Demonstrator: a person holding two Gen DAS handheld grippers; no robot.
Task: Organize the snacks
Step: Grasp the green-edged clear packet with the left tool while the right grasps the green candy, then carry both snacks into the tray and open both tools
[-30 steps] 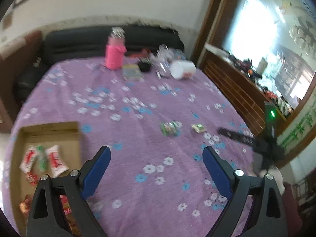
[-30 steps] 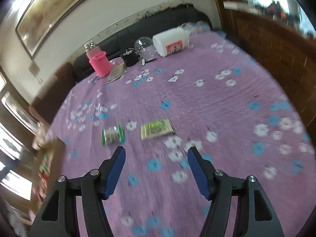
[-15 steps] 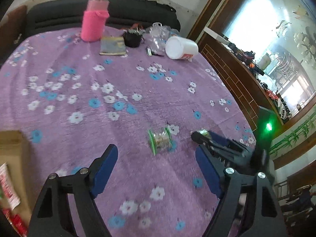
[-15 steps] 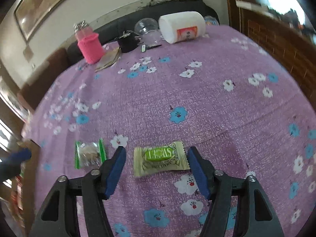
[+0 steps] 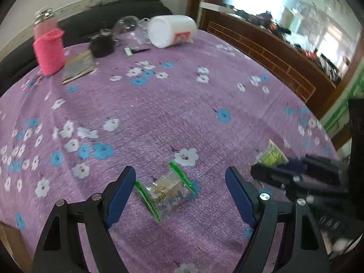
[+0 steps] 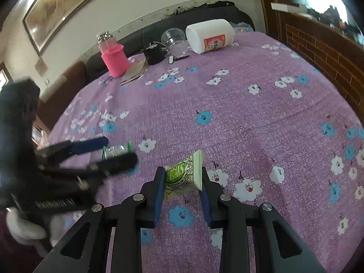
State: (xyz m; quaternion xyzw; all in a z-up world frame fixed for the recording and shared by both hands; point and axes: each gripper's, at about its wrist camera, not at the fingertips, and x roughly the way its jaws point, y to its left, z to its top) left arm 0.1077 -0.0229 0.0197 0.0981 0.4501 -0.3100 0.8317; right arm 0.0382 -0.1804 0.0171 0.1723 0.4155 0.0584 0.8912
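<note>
Right hand-held gripper [image 6: 182,183] closing on buckled green-labelled packet [image 6: 184,177].

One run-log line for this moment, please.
stage: pickup | right gripper: closing, pads on green snack packet | left gripper: open around clear snack packet on purple cloth | box: unseen

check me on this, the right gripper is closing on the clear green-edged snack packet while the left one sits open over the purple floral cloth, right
Not quite: the right gripper is closing on the pale green sealed snack wrapper, as the right wrist view shows. The clear green-edged snack packet lies between the open left gripper fingers on the purple floral cloth.
</note>
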